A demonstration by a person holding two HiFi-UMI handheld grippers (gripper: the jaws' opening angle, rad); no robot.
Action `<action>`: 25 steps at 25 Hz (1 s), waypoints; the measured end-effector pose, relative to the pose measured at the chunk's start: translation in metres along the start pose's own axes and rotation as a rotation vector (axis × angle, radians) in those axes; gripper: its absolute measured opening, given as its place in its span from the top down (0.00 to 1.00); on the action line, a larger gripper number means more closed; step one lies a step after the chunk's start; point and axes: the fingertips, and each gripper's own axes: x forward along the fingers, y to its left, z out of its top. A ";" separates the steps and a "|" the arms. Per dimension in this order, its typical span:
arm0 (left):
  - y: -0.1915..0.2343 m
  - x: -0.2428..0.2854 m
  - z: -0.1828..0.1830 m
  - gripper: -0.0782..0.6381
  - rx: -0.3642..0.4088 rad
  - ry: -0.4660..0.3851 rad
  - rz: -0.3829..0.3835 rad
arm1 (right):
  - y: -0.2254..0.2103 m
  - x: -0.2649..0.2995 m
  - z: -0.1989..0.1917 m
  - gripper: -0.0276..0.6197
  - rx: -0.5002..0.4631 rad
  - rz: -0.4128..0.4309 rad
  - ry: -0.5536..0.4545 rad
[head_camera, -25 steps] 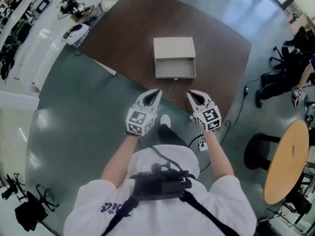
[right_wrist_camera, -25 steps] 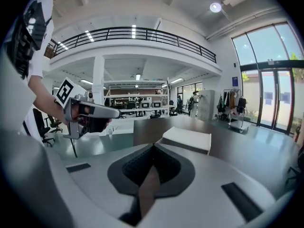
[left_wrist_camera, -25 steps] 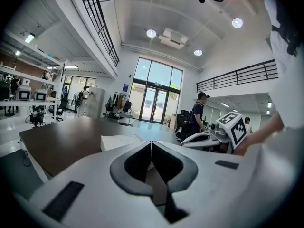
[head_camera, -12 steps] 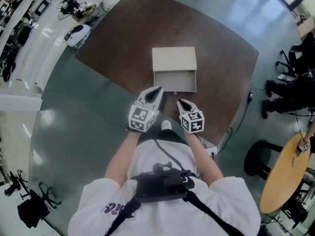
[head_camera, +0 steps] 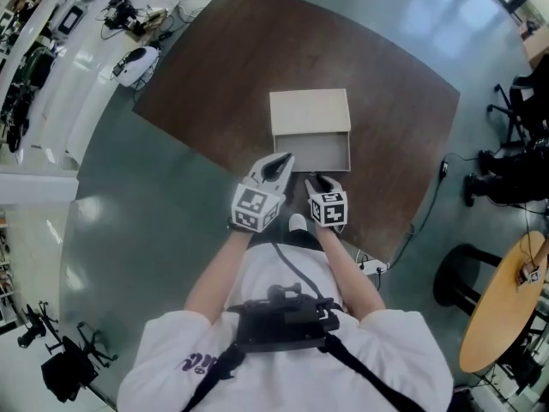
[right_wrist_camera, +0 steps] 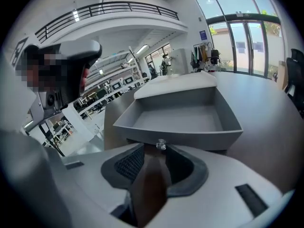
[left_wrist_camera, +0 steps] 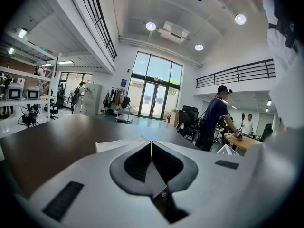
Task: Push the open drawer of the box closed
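Flooring of glossy grey-green [head_camera: 129,187] is carrying a dark brown, round-edged wooden table [head_camera: 257,58]. A person is standing at its near edge.

Item 1, nearest: white two-jaw left gripper [head_camera: 281,160]. Its jaws are meeting in a closed seam and holding nothing. It is hovering just beside the drawer's near left corner.

Item 2: white two-jaw right gripper [right_wrist_camera: 154,148]. Its jaws have just been opening and are standing slightly apart, pinching nothing. A small clear knob [right_wrist_camera: 161,144] is sitting right at the mouth of the gap. Whether the tips are touching it cannot be told.

Hazards, as judged:
- The parted tips may be catching on the knob instead of pressing the flat front.
- A push off centre may be skewing the drawer until it binds.
- Nothing is bracing the box, so a push may be sliding the whole box across the table rather than closing it.

Item 3: shallow grey rectangular drawer [right_wrist_camera: 190,140]. It is standing pulled out toward the person and lying empty, with its floor showing bare.

Item 4, farthest: pale beige square box [head_camera: 309,110]. It is sitting near the table's middle behind the drawer, and its top is hiding the interior.
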 end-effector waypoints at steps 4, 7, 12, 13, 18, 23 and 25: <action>0.012 0.015 0.000 0.88 0.004 0.022 -0.025 | -0.008 0.014 0.003 0.77 0.037 -0.053 0.014; 0.018 0.026 0.000 0.88 -0.001 0.037 -0.042 | -0.015 0.016 0.001 0.77 0.063 -0.087 0.034; 0.032 0.039 0.000 0.88 -0.015 0.052 -0.060 | -0.020 0.016 0.000 0.83 0.085 -0.111 0.071; 0.035 0.042 0.001 0.88 -0.018 0.053 -0.060 | -0.020 0.016 0.001 0.84 0.089 -0.107 0.075; 0.043 0.051 0.004 0.88 -0.039 0.054 -0.060 | -0.026 0.008 0.014 0.84 0.084 -0.110 0.057; 0.064 0.058 0.005 0.88 -0.056 0.045 -0.035 | -0.035 0.024 0.024 0.84 0.074 -0.123 0.068; 0.072 0.059 0.007 0.88 -0.060 0.040 -0.027 | -0.040 0.031 0.031 0.84 0.084 -0.129 0.061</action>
